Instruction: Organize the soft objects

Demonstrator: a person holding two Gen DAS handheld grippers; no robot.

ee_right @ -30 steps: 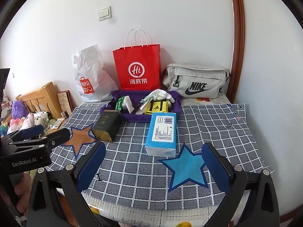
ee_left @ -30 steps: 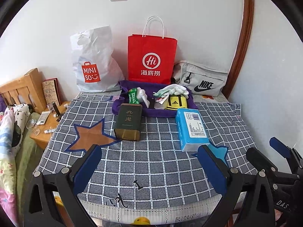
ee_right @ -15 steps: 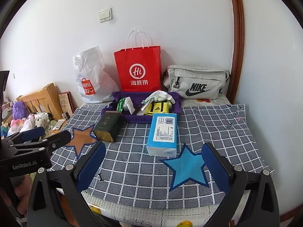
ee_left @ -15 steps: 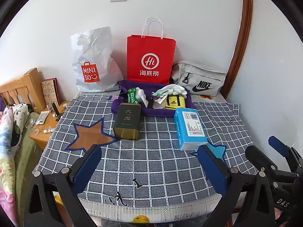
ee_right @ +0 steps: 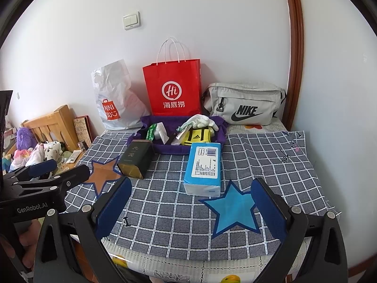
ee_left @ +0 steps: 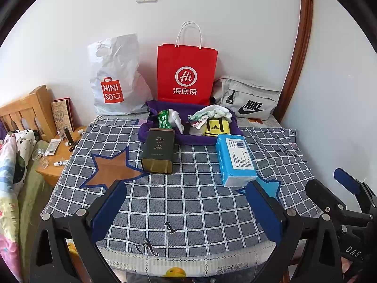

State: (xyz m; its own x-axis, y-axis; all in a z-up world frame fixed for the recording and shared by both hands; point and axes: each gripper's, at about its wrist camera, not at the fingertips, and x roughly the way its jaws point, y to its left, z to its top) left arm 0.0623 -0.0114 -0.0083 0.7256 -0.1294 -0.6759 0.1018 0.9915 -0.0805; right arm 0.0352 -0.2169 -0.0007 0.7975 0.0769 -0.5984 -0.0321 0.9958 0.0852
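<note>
Both grippers held wide open over the near edge of the checked cloth, gripping nothing.

The left gripper (ee_left: 186, 210) and right gripper (ee_right: 192, 208) hover with blue pads spread far apart, touching no object. On the checked cloth (ee_left: 188, 200) lie one blue tissue pack (ee_left: 234, 159) and one dark green tin (ee_left: 159, 151), side by side but apart, just in front of one purple tray (ee_left: 188, 139). In the tray: white gloves (ee_left: 213, 112), a yellow packet (ee_left: 216, 127) and a green packet (ee_left: 163, 121) (other bits there are too jumbled to count). Three bags line the wall: one white plastic bag (ee_left: 116, 77), one red paper bag (ee_left: 186, 75), one grey waist bag (ee_left: 249, 101).
</note>
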